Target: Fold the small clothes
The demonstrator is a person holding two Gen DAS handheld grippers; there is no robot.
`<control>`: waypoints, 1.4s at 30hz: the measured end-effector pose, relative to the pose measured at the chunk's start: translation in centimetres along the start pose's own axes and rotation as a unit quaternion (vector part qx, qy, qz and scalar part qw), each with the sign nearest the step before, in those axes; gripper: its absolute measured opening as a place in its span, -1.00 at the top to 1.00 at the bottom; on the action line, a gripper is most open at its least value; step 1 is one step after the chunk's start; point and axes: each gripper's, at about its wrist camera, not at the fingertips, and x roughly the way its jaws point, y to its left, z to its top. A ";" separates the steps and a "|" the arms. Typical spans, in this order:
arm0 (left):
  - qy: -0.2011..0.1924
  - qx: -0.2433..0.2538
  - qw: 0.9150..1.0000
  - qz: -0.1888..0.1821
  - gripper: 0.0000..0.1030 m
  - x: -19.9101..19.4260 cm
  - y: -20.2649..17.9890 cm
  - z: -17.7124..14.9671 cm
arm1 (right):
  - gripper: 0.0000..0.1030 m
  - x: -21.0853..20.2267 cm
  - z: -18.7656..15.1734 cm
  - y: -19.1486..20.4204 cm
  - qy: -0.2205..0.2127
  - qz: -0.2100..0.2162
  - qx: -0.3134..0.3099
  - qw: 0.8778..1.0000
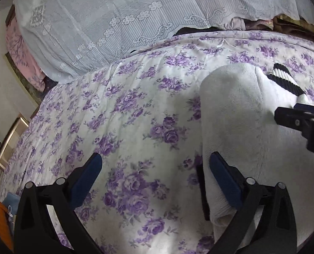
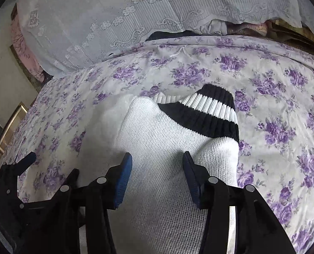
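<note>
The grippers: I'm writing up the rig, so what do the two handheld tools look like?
Both match. The left gripper and right gripper have matte black angular linkage arms with round silver pivot pins, and each finger carries a flat blue pad. No cables, markings or sleeves show.

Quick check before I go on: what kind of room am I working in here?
Most likely a bedroom. The white sock lies on a purple floral bedspread, and behind it a lace cover drapes over what looks like stacked bedding. Both grippers, left and right, are open.
</note>
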 end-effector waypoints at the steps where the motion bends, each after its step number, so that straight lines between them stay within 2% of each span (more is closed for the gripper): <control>1: -0.001 0.000 1.000 0.001 -0.92 0.0 -0.1 0.0 | 0.03 -0.1 0.0 -0.1 0.000 0.004 0.003 1.000; 10: 0.010 -0.015 1.000 -0.016 -0.92 0.4 0.5 -0.1 | 0.01 -2.7 -0.7 -0.6 -0.018 0.039 0.007 0.999; 19: 0.010 -0.036 0.999 -0.040 -0.91 -0.7 1.2 0.0 | -0.11 -8.0 -4.2 -1.7 -0.048 0.027 -0.018 0.998; 21: 0.009 -0.039 0.998 -0.049 -0.91 -1.1 1.3 -0.1 | -0.16 -7.8 -5.5 -2.0 -0.037 0.028 -0.019 0.999; 23: 0.007 -0.039 0.998 -0.057 -0.91 -1.6 1.2 -0.4 | -0.31 -7.0 -6.9 -2.4 -0.029 0.009 -0.035 0.999; 24: 0.008 -0.037 0.998 -0.059 -0.91 -1.7 1.1 -0.6 | -0.33 -6.0 -7.6 -2.9 -0.014 0.019 -0.028 0.999; 27: 0.021 -0.019 0.998 -0.051 -0.92 -1.4 0.3 -1.4 | -0.44 -4.6 -7.8 -5.5 0.017 0.090 0.047 0.995; 28: 0.022 -0.017 0.998 -0.049 -0.92 -1.2 0.2 -1.5 | -0.45 -4.5 -7.8 -5.7 0.018 0.098 0.052 0.994; 30: 0.024 -0.021 0.998 -0.055 -0.92 -1.1 0.4 -1.5 | -0.46 -4.7 -8.0 -5.3 0.012 0.089 0.040 0.995; 32: 0.029 -0.037 0.996 -0.076 -0.91 -1.0 1.0 -1.5 | -0.48 -4.8 -8.0 -5.2 0.009 0.086 0.036 0.996; 34: 0.033 -0.059 0.990 -0.122 -0.91 -1.1 2.0 -1.4 | -0.48 -4.8 -8.0 -5.6 0.010 0.098 0.049 0.994; 35: 0.035 -0.074 0.984 -0.159 -0.91 -1.2 2.7 -1.3 | -0.48 -5.0 -8.0 -5.9 0.008 0.104 0.055 0.993; 37: 0.042 -0.096 0.968 -0.228 -0.91 -1.3 3.6 -1.4 | -0.48 -5.5 -7.9 -6.2 0.002 0.113 0.065 0.992; 38: 0.049 -0.107 0.957 -0.266 -0.91 -1.2 4.1 -1.5 | -0.48 -5.8 -7.8 -6.4 -0.003 0.115 0.068 0.991; 42: 0.077 -0.126 0.922 -0.357 -0.91 -0.5 4.0 -2.1 | -0.48 -7.0 -7.5 -7.5 -0.021 0.126 0.087 0.988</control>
